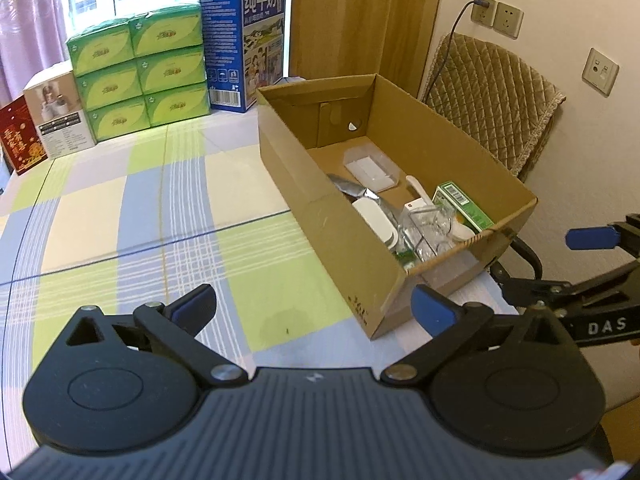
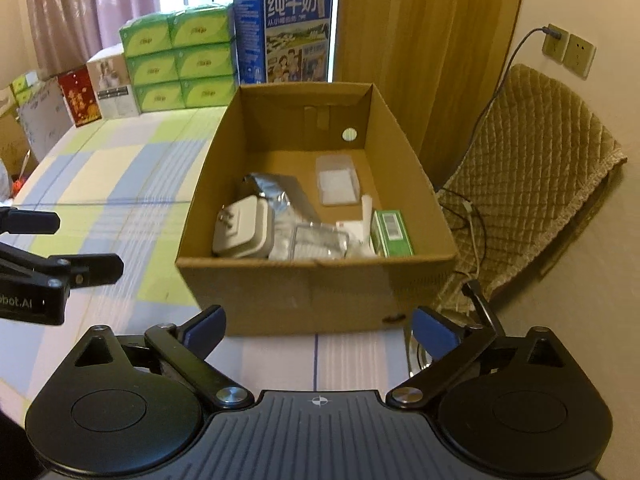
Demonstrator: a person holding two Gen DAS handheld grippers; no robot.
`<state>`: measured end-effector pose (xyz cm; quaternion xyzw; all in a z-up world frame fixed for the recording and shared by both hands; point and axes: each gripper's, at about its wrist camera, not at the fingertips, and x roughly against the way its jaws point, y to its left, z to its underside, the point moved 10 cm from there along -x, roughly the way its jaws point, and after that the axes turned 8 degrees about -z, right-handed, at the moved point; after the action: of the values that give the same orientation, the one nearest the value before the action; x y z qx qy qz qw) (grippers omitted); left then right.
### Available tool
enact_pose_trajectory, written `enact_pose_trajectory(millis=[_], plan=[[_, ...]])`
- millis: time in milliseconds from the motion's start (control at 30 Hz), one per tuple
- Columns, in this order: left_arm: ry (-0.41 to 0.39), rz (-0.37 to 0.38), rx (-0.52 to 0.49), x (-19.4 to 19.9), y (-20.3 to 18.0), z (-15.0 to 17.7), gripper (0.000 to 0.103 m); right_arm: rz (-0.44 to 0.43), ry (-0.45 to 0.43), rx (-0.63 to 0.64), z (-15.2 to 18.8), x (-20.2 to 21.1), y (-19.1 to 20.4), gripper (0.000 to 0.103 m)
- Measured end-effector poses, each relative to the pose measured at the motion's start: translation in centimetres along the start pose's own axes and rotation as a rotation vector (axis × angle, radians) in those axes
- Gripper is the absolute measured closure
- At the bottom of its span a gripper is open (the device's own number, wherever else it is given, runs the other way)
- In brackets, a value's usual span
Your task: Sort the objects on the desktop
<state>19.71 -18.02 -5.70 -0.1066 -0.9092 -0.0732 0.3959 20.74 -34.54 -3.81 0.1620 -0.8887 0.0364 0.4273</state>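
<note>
Sorting near done: my left gripper (image 1: 314, 306) and right gripper (image 2: 318, 330) spread empty before the filled cardboard box (image 2: 280, 296); next, seek strays on the table (image 1: 120, 216).

Two black plastic handheld grippers (image 1: 314, 306) (image 2: 318, 326): blue finger pads (image 1: 434, 310), silver pivot screws (image 2: 231, 394), ribbed grey housings.

Filled cardboard box (image 2: 316, 288) on checked tablecloth (image 2: 120, 184)

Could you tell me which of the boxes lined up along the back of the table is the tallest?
The blue milk carton, at the right end of the row; it rises above the stacked green tissue packs, the white box and the red box.
</note>
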Motion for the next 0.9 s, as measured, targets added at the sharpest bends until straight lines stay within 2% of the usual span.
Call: enact_pose_trajectory(millis=[467, 900], plan=[[-0.016, -0.017, 0.031, 2.3, 0.4, 1.7, 0.001, 0.016, 0.03, 0.039, 2.0, 1.8, 0.9, 0.002], [0.012, -0.029, 0.05, 4.2, 0.4, 3.3, 0.001, 0.014, 0.019, 0.027, 2.9, 3.6, 1.0, 0.002]])
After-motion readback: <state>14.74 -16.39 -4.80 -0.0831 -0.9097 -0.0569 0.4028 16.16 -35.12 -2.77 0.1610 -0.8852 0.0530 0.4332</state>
